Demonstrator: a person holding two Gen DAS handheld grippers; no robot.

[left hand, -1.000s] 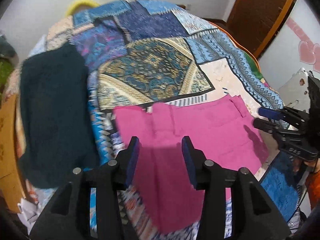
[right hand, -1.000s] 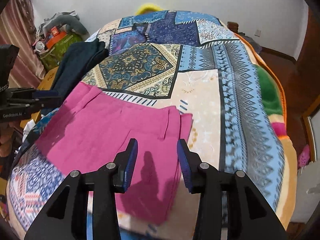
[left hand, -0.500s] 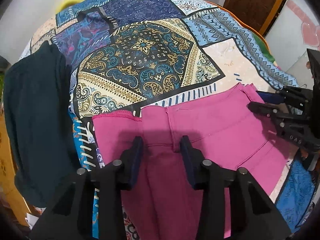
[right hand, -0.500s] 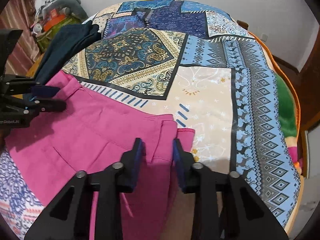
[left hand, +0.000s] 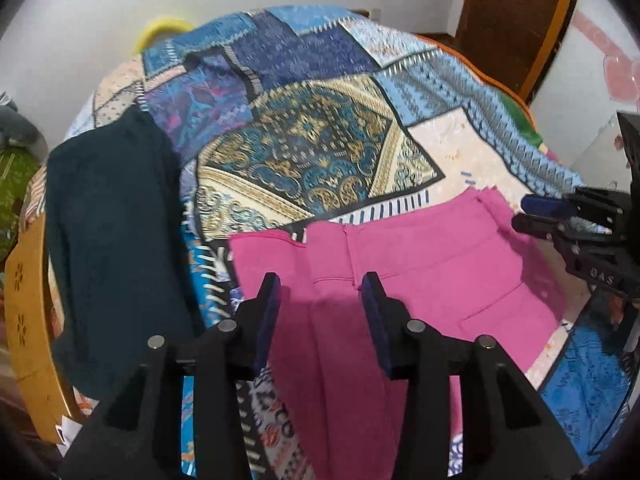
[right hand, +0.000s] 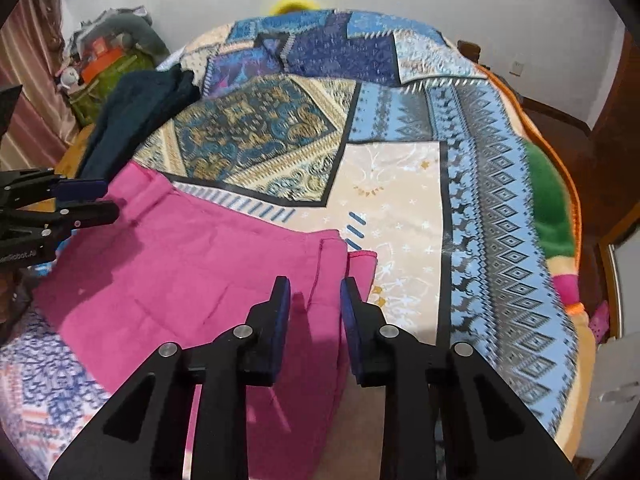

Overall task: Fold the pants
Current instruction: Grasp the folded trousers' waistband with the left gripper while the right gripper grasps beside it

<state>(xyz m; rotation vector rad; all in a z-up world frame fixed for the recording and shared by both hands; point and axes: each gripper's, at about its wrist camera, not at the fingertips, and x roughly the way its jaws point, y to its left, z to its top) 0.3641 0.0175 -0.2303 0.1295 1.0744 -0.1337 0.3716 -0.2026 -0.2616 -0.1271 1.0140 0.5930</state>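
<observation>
Pink pants (left hand: 440, 264) lie folded flat on the patchwork bedspread (left hand: 312, 160), waistband towards the far side. My left gripper (left hand: 320, 284) hovers just above the waistband's left part, jaws opening, with only its shadow on the cloth. My right gripper (right hand: 315, 286) hangs over the right end of the pants (right hand: 180, 264), where the layered edges show. Its jaws stand narrower and are opening too, with the pads clear of the fabric. Each gripper shows in the other's view: the right gripper (left hand: 532, 212) by the right corner, the left gripper (right hand: 96, 200) by the left corner.
A dark teal garment (left hand: 112, 220) lies along the bed's left side, next to a yellow wooden chair (left hand: 28, 300). Clutter (right hand: 104, 68) is piled by the curtain at the far left. A brown door (left hand: 512, 20) stands beyond the bed's right side.
Both grippers dipped forward over the waistband half a second ago and have drawn back again. The right jaws stand closer together than a second ago. The pants have not shifted.
</observation>
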